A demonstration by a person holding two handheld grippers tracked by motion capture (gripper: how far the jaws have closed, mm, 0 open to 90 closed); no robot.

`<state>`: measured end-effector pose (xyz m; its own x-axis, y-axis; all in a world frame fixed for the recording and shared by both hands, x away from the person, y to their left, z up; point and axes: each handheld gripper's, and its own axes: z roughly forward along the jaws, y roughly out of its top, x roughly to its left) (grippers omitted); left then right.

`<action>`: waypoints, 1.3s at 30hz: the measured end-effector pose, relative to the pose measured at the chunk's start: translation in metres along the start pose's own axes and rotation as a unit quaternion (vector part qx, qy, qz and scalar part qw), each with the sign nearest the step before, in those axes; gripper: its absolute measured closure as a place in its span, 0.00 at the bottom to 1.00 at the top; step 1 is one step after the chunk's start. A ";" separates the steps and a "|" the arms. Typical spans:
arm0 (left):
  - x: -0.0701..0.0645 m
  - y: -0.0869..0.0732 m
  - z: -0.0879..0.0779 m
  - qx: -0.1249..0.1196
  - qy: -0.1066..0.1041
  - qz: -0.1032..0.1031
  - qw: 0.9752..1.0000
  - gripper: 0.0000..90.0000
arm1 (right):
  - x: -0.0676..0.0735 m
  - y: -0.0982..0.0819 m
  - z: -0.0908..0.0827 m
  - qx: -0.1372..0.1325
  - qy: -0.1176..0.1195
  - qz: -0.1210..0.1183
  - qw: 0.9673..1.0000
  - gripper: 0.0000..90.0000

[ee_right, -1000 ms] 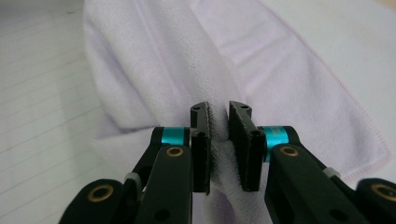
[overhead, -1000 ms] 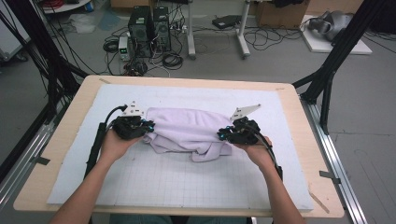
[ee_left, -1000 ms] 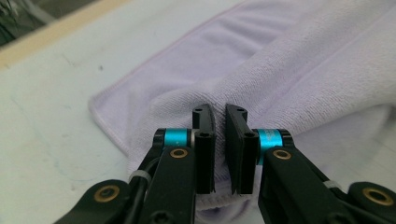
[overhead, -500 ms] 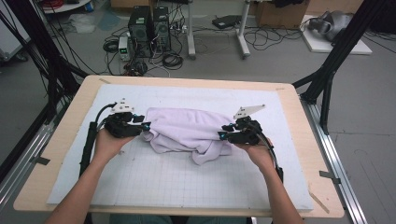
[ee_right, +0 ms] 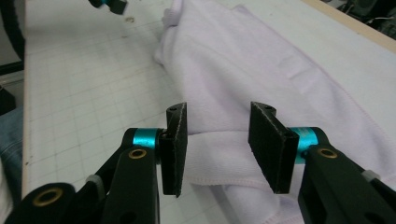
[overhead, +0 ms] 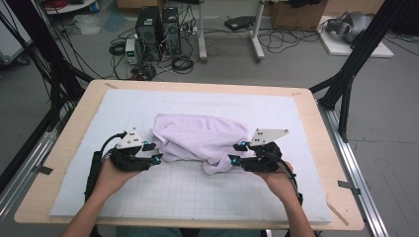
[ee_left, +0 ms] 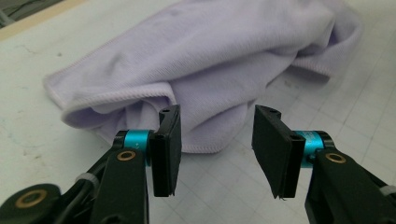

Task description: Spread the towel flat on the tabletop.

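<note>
A crumpled lilac towel point(overhead: 200, 136) lies on the white gridded mat point(overhead: 188, 195) in the middle of the table. My left gripper point(overhead: 157, 153) sits just off the towel's left end, and its jaws have just been opening. In the left gripper view they point(ee_left: 215, 140) stand apart with nothing pressed between them, the towel point(ee_left: 201, 60) lying just ahead. My right gripper point(overhead: 235, 154) sits at the towel's right front corner, its jaws also just opened. In the right gripper view they point(ee_right: 217, 140) stand apart above a towel point(ee_right: 261, 60) fold without pinching it.
The mat lies on a wooden tabletop point(overhead: 57, 168) with black frame posts point(overhead: 346, 79) at its sides. Beyond the far edge, the floor holds computer towers point(overhead: 158, 27) and cables. The other gripper's tip point(ee_right: 108, 4) shows in the right gripper view.
Both grippers have let go of the towel's ends, opened their jaws and drawn back toward the near edge of the table. The towel has settled on the mat.
</note>
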<state>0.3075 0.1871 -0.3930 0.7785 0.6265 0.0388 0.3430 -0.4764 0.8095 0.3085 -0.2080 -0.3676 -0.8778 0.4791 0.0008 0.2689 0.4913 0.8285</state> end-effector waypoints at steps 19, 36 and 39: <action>-0.002 -0.010 0.065 0.053 -0.009 0.004 0.999 0.89 | 0.004 -0.030 0.073 0.104 0.012 -0.024 0.994 0.84; -0.024 -0.009 -0.019 -0.007 -0.021 0.025 0.999 0.93 | 0.017 -0.019 0.001 0.033 0.032 -0.043 0.998 0.93; -0.028 -0.011 -0.040 -0.016 -0.019 0.031 0.999 0.93 | 0.023 -0.020 -0.010 0.028 0.038 -0.046 0.998 0.94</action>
<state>0.2613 0.1992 -0.3796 0.8171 0.5725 0.0675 0.2772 -0.4929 0.8247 0.2789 -0.2143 -0.3781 -0.9267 0.3747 -0.0290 0.2059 0.5706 0.7950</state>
